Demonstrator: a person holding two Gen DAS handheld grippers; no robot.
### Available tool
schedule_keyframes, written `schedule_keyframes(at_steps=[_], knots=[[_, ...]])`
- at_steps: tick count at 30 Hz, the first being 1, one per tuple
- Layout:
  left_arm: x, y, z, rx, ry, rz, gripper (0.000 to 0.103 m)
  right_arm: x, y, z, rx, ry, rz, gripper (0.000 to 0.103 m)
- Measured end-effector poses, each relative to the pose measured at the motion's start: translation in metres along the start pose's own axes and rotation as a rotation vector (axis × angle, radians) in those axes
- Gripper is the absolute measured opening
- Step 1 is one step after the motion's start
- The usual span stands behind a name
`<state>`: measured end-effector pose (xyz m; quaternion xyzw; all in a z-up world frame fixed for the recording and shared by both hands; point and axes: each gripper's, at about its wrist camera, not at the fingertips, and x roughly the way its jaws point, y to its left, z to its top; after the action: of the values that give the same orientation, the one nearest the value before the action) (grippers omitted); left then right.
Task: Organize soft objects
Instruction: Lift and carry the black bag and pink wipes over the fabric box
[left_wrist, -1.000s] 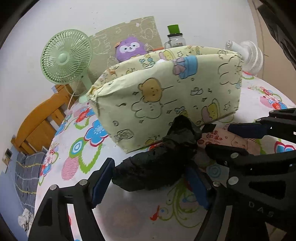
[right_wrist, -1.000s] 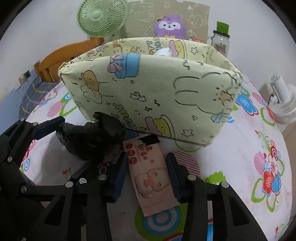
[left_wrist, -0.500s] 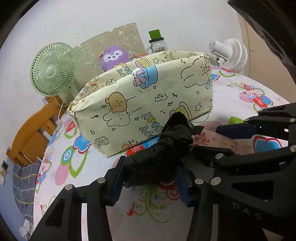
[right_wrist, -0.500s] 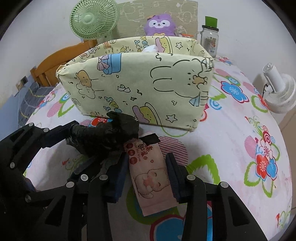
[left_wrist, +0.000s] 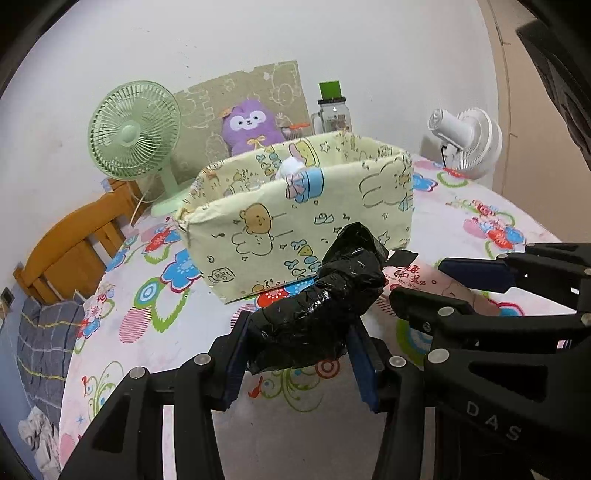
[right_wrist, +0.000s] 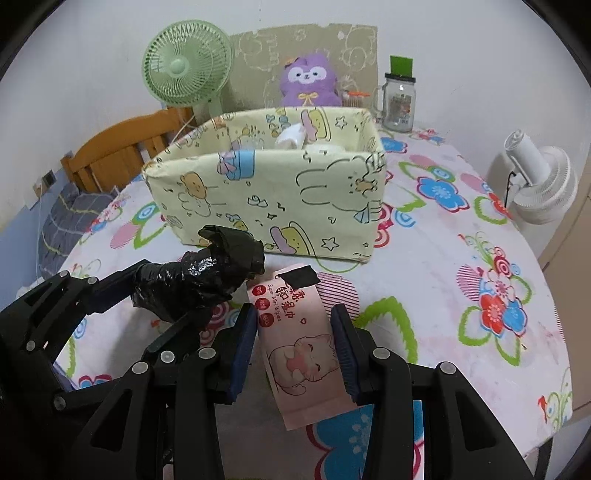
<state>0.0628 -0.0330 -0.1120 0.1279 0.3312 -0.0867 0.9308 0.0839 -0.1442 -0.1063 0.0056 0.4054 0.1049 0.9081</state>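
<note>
1. While carrying both loads, aim for the box (right_wrist: 266, 192) on the desk (right_wrist: 436, 280): open top, soft printed walls, some white items already inside near the back.
2. Left tool (left_wrist: 295, 354): clamped on the black bundle (left_wrist: 325, 306) after closing in on it a moment ago; crinkly plastic wrap, held at its near end, far end jutting forward toward the box front. Probably squashy, so likely to sag or twist in the pads; best kept level.
3. Right tool (right_wrist: 295, 350): clamped on the pink wipes pack (right_wrist: 295, 339), pads on its two long edges, pack hanging clear of the desk, black tab end forward. Slippery film by the look of it; no easing of the squeeze before it is over the opening.
4. For the step in hand, judged as lift and carry to the box: raise both loads above the front rim before going forward, since a nudge could fold or shove that soft wall.
5. Keep the tools apart; bundle tip and pack corner sit just beside each other.
6. Drop into the free front space, clear of the white items.
</note>
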Motion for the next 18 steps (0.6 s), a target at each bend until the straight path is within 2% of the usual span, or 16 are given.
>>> schedule_keyframes(at_steps=[18], knots=[[-0.05, -0.001, 0.016, -0.067, -0.065, -0.004, 0.051, -0.061, 0.003, 0.003, 0.018, -0.122, -0.03, 0.044]])
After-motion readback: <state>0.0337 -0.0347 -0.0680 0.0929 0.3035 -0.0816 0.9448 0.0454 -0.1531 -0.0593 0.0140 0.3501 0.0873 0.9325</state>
